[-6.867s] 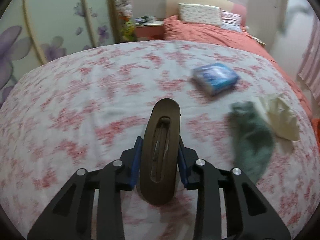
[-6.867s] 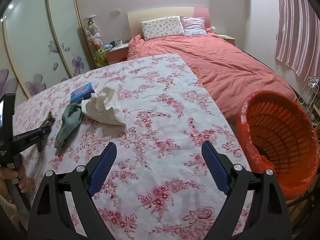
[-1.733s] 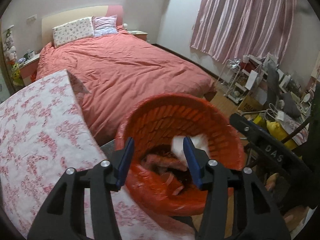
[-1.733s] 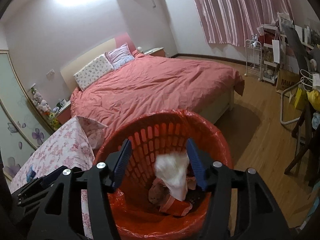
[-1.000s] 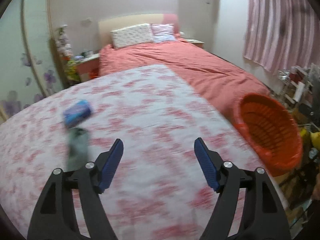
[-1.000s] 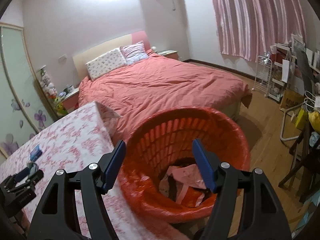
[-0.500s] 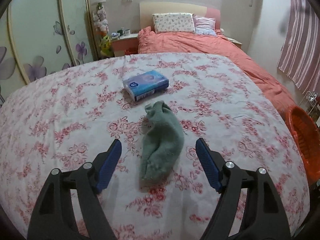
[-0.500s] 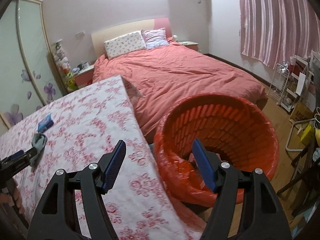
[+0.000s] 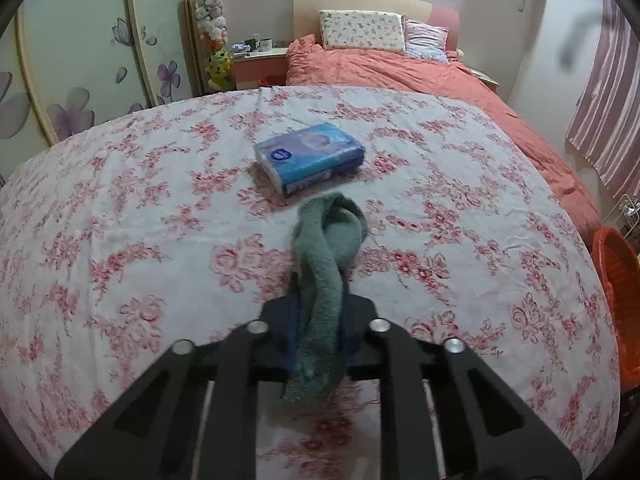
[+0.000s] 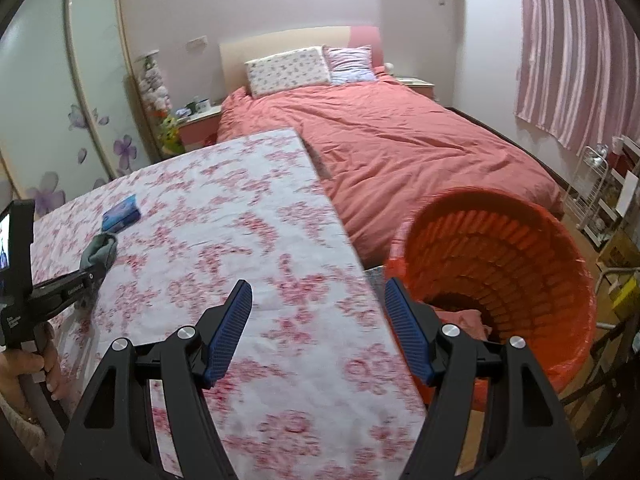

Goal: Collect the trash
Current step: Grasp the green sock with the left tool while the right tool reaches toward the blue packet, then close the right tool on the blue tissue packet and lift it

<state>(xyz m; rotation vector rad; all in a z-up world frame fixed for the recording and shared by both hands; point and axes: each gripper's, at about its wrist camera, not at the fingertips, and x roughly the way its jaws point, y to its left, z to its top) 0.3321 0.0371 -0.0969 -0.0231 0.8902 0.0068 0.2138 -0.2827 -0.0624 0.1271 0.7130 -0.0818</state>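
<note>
sock is pinched in the left gripper jaws, low over the surface; right gripper gapes empty. beyond lies a tissue pack. bin already holds scraps, sock's drop remains.

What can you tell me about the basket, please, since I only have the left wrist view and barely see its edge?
Observer: The orange basket stands on the floor beside the table, and there is trash at its bottom.
Operator: Thank you. Is the right gripper carrying anything?
Observer: No, the right gripper is open and empty, above the table edge next to the basket.
Operator: And how does my left gripper look from there?
Observer: The left gripper is shut on the green cloth, near the blue tissue pack.
</note>
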